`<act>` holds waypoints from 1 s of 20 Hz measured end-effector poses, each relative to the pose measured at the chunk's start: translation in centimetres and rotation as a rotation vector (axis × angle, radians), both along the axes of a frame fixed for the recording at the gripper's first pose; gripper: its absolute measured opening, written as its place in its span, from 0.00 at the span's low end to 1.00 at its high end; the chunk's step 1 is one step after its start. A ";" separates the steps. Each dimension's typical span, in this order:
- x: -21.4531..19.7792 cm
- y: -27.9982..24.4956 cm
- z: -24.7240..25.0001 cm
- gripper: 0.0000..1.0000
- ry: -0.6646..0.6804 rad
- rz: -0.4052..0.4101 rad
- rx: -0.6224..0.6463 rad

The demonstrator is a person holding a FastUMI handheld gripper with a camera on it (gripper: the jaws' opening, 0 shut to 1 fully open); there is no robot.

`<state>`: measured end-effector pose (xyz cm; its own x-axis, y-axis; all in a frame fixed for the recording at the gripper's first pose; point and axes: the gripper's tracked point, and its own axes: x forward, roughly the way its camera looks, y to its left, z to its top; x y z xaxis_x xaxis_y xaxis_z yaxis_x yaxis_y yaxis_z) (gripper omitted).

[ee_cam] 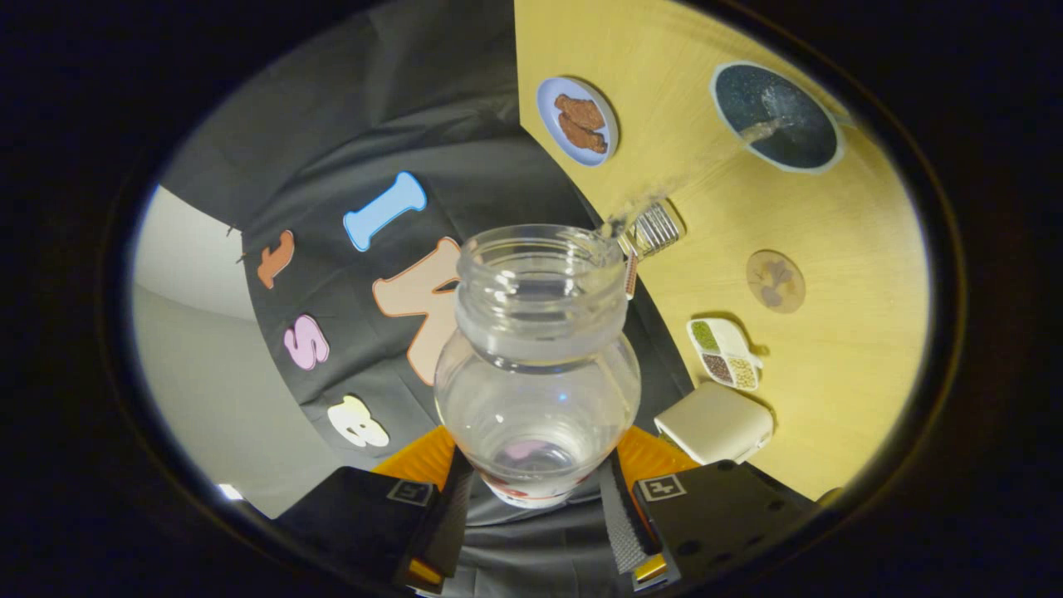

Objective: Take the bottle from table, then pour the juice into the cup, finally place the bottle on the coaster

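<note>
Now the gripper (pixel 536 490) clamps the tipped bottle (pixel 538 365), its mouth aimed ahead at the cup (pixel 776 116), with the coaster (pixel 775 281) nearer, beside the stream.

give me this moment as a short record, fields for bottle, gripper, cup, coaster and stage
bottle: clear bottle, uncapped, tipped toward the cup
gripper: gripper shut on the bottle's base
cup: dark cup on the yellow table, a stream falling into it
coaster: round coaster, bare, beside the cup
stage: pouring; bottle not yet placed
</note>
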<state>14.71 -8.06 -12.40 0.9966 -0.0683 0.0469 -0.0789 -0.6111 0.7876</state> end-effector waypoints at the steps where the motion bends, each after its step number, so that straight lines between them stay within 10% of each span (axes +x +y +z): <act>1: 0.1 -0.1 0.1 0.74 0.000 0.000 0.007; 20: 0.6 -2.4 -0.4 0.74 0.044 -0.036 0.202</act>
<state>15.28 -10.46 -12.76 0.9941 -0.1073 -0.0147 -0.0718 -0.7544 0.6525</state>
